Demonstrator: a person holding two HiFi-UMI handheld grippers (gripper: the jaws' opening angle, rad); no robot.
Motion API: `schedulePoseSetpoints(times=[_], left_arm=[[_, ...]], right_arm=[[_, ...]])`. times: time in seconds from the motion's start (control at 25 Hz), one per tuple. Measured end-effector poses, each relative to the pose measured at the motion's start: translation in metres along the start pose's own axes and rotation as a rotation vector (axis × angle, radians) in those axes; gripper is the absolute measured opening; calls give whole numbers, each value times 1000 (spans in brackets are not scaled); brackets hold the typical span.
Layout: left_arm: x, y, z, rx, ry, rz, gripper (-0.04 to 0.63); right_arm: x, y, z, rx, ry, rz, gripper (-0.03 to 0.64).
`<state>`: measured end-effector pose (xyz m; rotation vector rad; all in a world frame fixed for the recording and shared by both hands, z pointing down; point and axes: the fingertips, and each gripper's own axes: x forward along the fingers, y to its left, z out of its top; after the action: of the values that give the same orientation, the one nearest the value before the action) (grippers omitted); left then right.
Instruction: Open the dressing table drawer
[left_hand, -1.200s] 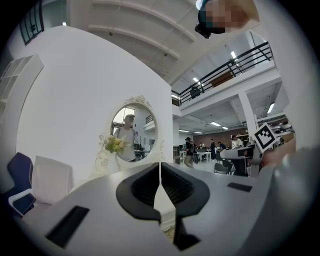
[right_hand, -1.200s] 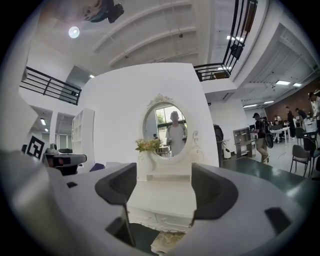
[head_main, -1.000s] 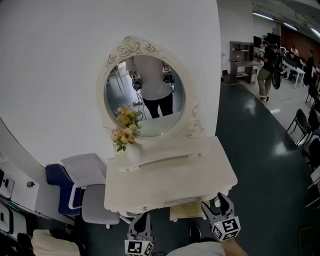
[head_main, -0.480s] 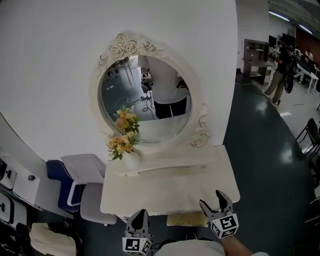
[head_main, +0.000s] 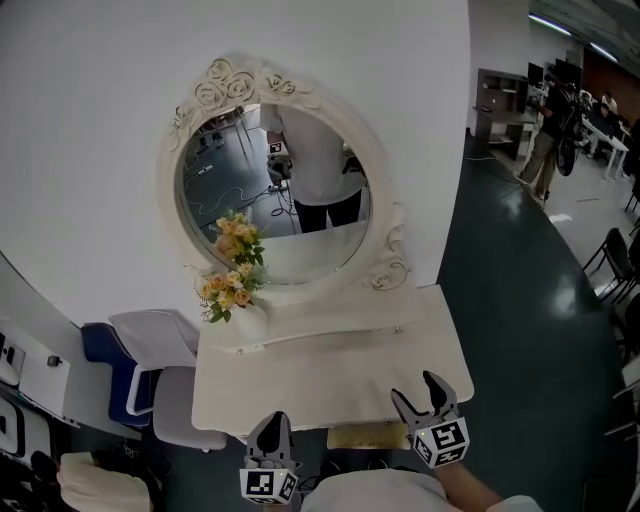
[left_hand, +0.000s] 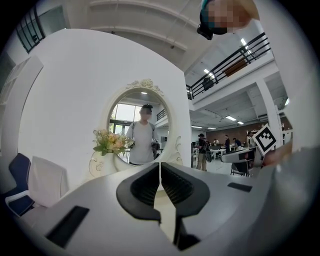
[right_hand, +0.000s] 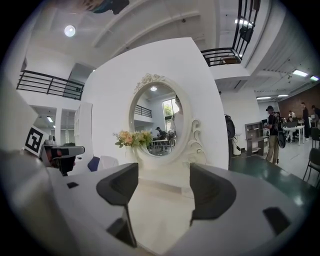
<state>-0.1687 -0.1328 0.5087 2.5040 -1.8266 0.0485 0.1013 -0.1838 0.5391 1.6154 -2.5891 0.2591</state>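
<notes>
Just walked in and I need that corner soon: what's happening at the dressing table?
A person stands at the cream dressing table, a gripper in each hand. The left gripper is shut and empty; the right gripper is open and empty. Both hover at the table's near edge, facing the mirror and flowers, touching nothing. The drawer isn't being handled yet.

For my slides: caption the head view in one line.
Left gripper shut, right gripper open but just closing slightly, both empty before the dressing table.
</notes>
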Motion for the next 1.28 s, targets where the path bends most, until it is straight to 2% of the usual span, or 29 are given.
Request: schedulePoseSetpoints(times=[0.28,0.88,1.04,1.28], left_arm=[[9,7,-1,24,35,-52,26],[0,18,-18,0,80,-35,26],[-1,20,-21,-29,91,-28,26],[0,25,-24,-31,99,-17,26]], right_arm=[[5,-9,-7,-14,30,-34,295],[38,-27,-50,18,113,-101,287],[53,-33,-64,37,142,-109,284],[77,-44,-81,23,177,-122,281]])
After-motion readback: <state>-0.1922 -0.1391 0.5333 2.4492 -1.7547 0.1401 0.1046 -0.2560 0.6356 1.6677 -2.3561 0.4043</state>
